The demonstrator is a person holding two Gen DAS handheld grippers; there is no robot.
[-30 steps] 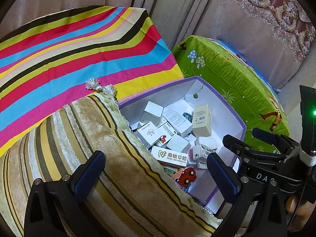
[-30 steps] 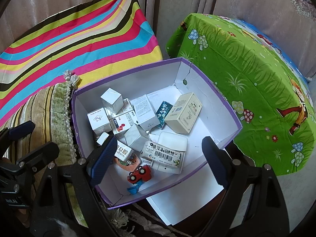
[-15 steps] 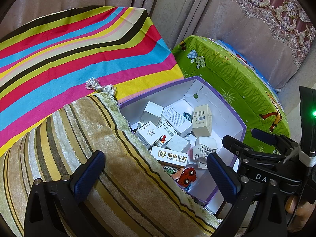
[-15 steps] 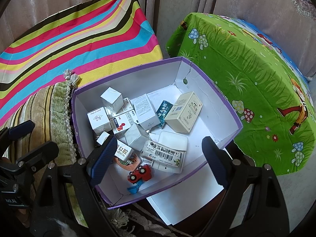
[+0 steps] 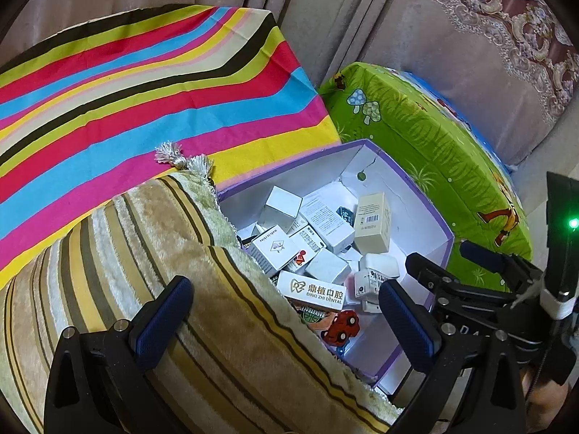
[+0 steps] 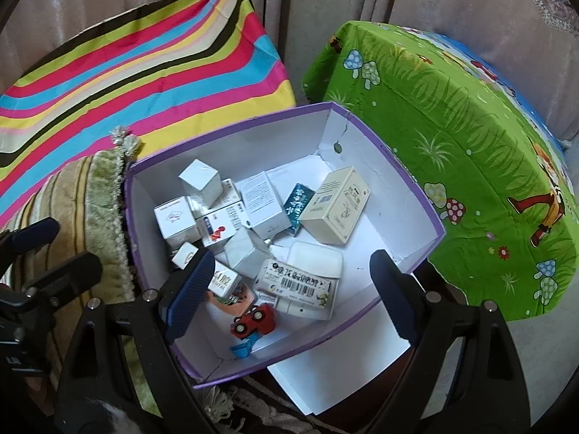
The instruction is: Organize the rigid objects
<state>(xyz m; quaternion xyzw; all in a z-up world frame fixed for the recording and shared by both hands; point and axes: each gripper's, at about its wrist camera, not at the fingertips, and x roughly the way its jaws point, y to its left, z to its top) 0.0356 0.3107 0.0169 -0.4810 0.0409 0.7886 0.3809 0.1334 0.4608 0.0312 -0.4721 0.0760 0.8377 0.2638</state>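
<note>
Cartons lie jumbled in the purple box just ahead of our right gripper, whose jaws stand apart and empty, and being light, stiff and crushable, we judge them best pinched across flat sides.

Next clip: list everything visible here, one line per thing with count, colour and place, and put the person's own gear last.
Open box: one, purple outside, white inside, centre, between the cushions.
Small cartons: roughly ten, mostly white, piled loosely inside the open box.
Cream carton: one, lying against the pile's right side.
Toy car: one, red, near corner of the open box.
Striped cloth: one, multicoloured, upper left.
Green cloth: one, mushroom print, right.
Plush cushion: one, beige with brown stripes, left of the open box.
Curtains: pinkish, behind.
Left tool: black with blue pads, open, empty, over the plush cushion.
Right tool: same colours, open, empty, over the open box.
</note>
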